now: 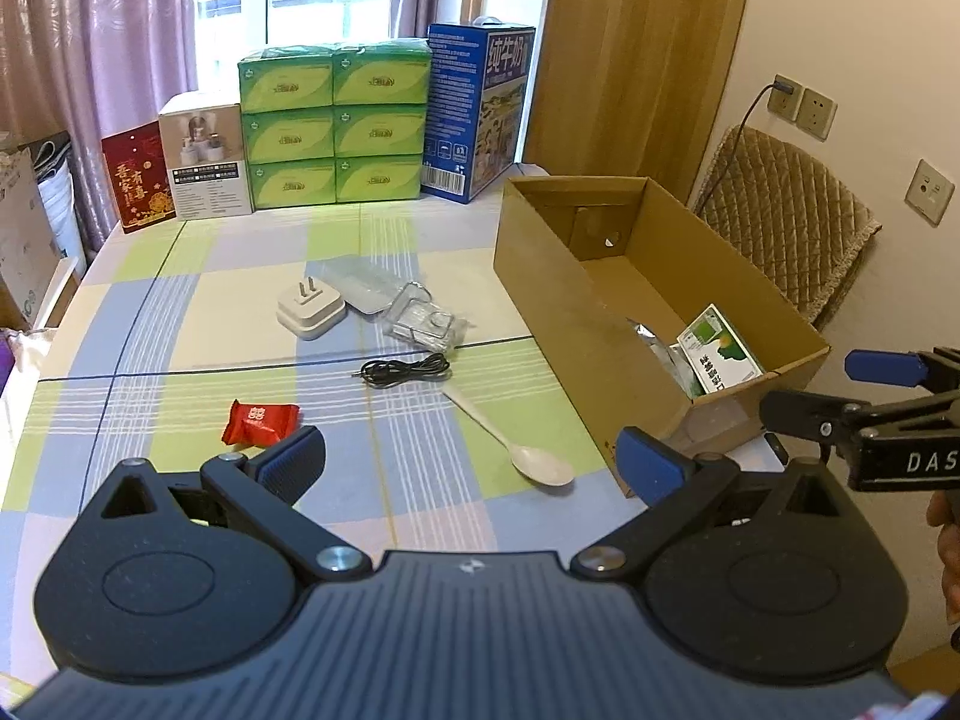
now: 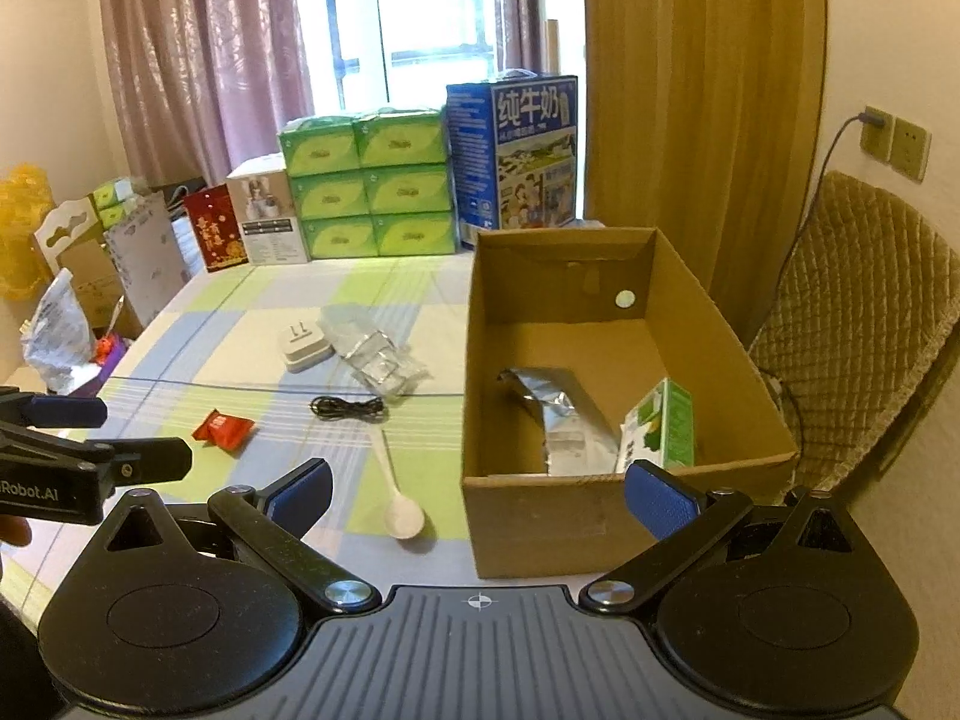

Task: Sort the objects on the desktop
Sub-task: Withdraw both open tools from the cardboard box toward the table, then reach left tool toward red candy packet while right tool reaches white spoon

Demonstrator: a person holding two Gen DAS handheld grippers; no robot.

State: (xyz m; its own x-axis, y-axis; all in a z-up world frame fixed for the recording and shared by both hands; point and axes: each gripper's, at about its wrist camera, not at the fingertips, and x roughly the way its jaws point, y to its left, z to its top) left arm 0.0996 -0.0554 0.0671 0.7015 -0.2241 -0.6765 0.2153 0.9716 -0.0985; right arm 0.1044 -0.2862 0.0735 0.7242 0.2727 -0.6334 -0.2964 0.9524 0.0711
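On the checked tablecloth lie a white spoon, a red candy packet, a coiled black cable, a white plug adapter and a clear plastic packet. An open cardboard box on the right holds a silver foil pouch and a green-white carton. My left gripper hovers open over the near table, the spoon just ahead of it. My right gripper is open before the box's near wall.
Stacked green tissue boxes, a blue milk carton box, a white product box and a red card line the far edge. A padded chair stands right of the box. Bags and clutter sit beyond the left edge.
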